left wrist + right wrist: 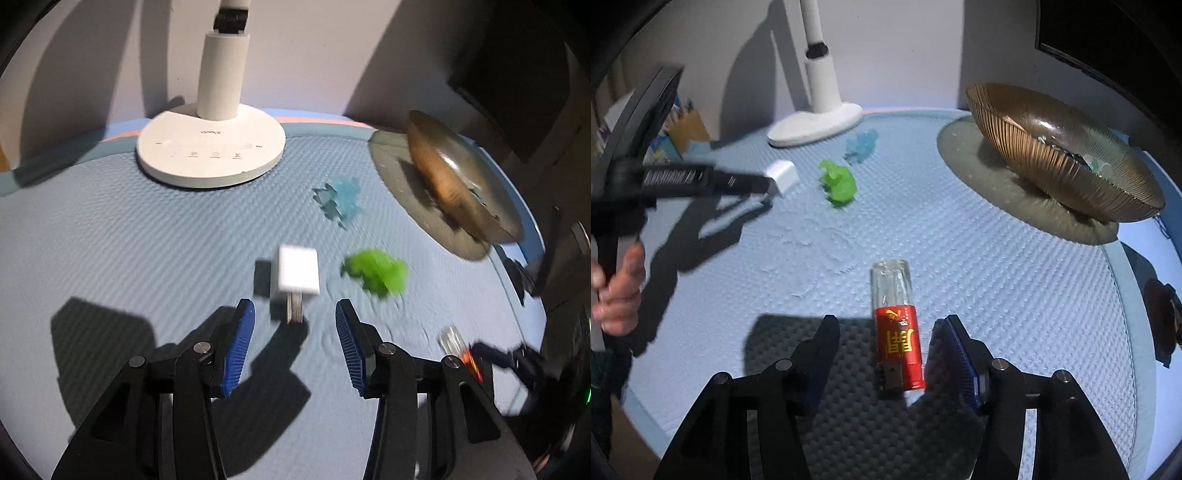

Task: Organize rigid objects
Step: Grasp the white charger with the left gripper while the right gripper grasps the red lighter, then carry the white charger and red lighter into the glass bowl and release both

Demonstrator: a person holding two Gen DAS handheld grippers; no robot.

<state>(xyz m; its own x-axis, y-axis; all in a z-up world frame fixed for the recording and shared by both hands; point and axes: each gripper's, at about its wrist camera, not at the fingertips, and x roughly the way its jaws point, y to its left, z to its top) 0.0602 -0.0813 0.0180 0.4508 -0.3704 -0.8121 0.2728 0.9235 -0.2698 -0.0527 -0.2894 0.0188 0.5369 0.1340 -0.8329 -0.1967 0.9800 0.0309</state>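
Left gripper (294,320): fingers spread, white charger (297,276) just ahead, ungrasped.
Right gripper (886,338): fingers spread around the lighter (897,325).
Progress: bowl (1049,162) holds few items; four remain outside.

Bright overhead light is casting hard dark shadows onto the blue mat (997,280) beneath both grippers. Motion blur is smearing the left wrist view, the green toy (375,271) especially; fisheye distortion is bending the dark edges.
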